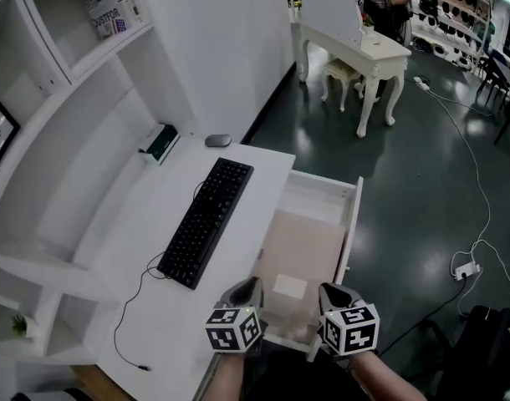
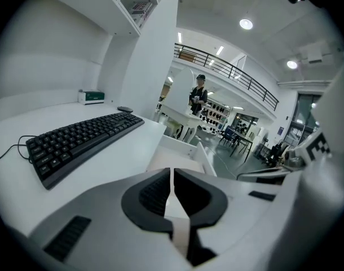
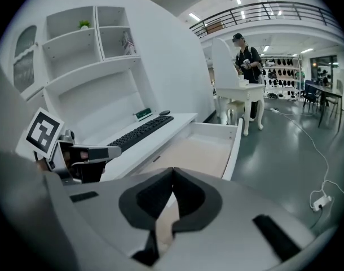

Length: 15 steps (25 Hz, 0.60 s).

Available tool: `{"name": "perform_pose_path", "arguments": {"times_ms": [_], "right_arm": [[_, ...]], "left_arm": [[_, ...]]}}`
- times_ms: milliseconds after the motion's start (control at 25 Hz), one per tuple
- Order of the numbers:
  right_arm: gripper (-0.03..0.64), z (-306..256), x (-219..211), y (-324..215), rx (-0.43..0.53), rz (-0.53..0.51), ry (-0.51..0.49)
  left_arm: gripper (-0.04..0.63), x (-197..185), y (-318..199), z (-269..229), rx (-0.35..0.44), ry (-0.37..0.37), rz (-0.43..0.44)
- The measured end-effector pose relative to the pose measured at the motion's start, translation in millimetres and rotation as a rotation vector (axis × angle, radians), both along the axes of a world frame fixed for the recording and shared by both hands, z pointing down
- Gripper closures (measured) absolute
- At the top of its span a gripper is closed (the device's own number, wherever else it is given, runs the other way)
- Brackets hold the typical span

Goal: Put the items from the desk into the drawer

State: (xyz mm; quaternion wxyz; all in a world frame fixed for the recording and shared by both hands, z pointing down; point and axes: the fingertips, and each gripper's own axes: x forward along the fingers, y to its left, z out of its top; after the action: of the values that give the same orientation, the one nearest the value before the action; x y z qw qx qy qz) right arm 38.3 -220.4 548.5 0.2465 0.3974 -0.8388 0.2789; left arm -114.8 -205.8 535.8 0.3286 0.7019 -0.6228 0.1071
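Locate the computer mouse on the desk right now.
In the head view the mouse lies at the far end of the desk, just beyond the keyboard and to the right of the green-and-white box.

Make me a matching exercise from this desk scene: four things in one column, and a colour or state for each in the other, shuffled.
Things:
1. keyboard
2. mouse
3. drawer
4. small box

Descriptions:
A. pulled open beside the desk
B. green and white, by the back wall
C. black, with a cable trailing off it
D. grey, just beyond the keyboard's far end

Pairs: 1-C, 2-D, 3-A, 4-B
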Motion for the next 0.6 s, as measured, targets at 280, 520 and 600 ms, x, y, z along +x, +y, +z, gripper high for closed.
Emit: {"name": "perform_pose_path", "arguments": {"times_ms": [280, 520, 600], "right_arm": [[0.615, -13.0, 0.5, 18.6, 0.023, 0.004, -0.03], [0.616, -27.0, -3.3, 31.0, 0.06, -0.003, -0.044], [0.617, -31.3, -4.3, 34.3, 0.072, -0.005, -0.046]], "left_arm": [[0.572, -10.6, 28.7, -10.5, 0.032, -0.045, -0.022], [0.572, -22.7, 49.3, -22.5, 0.055, -0.067, -0.047], [0.572, -26.8, 54.8, -26.1, 0.064, -0.075, -0.055]]}}
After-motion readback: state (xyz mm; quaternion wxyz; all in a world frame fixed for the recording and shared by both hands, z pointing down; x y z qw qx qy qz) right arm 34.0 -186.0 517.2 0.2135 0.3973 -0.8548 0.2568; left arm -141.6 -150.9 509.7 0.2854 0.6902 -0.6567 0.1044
